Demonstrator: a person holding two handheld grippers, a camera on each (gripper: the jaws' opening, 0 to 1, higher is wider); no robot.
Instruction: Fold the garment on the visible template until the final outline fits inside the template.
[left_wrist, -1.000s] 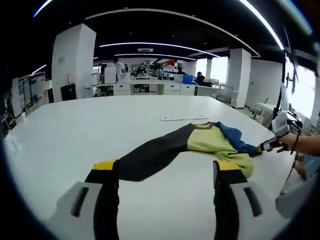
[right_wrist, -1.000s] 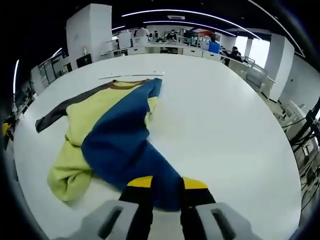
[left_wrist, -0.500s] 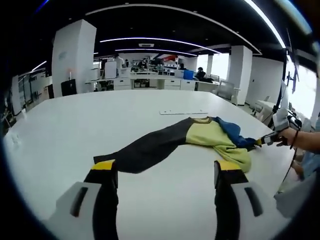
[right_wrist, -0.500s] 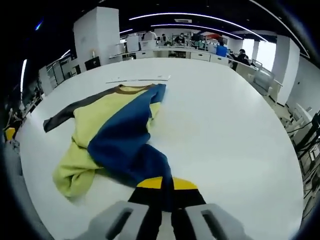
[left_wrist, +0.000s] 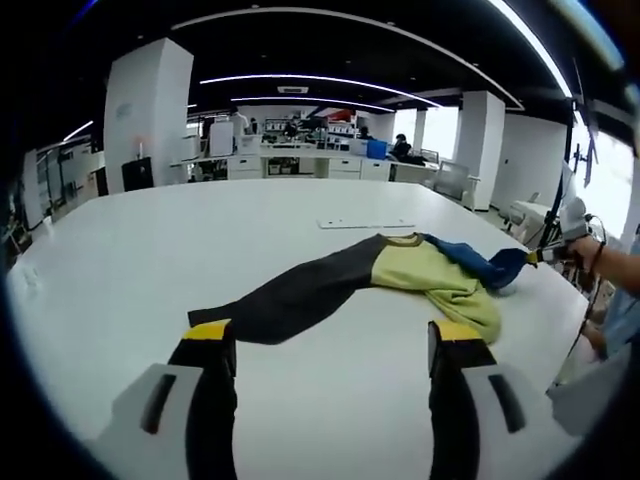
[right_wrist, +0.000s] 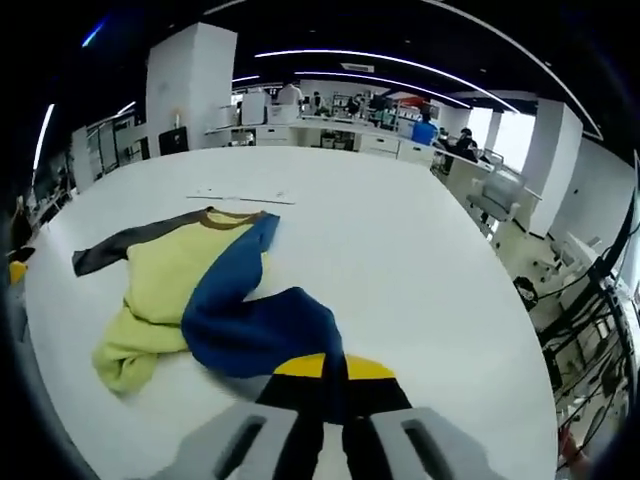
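Blue sleeve now lifted off table, drawn out sideways by right hand-held gripper (right_wrist: 322, 385), jaws clamped on cuff; left hand-held gripper (left_wrist: 333, 345) jaws apart, hovering near dark sleeve

Soft yellow, blue and dark-grey long-sleeved garment (left_wrist: 400, 280) lies crumpled on white table (left_wrist: 150, 260): light, limp, drapes; take cuffs or hem

No containers seen
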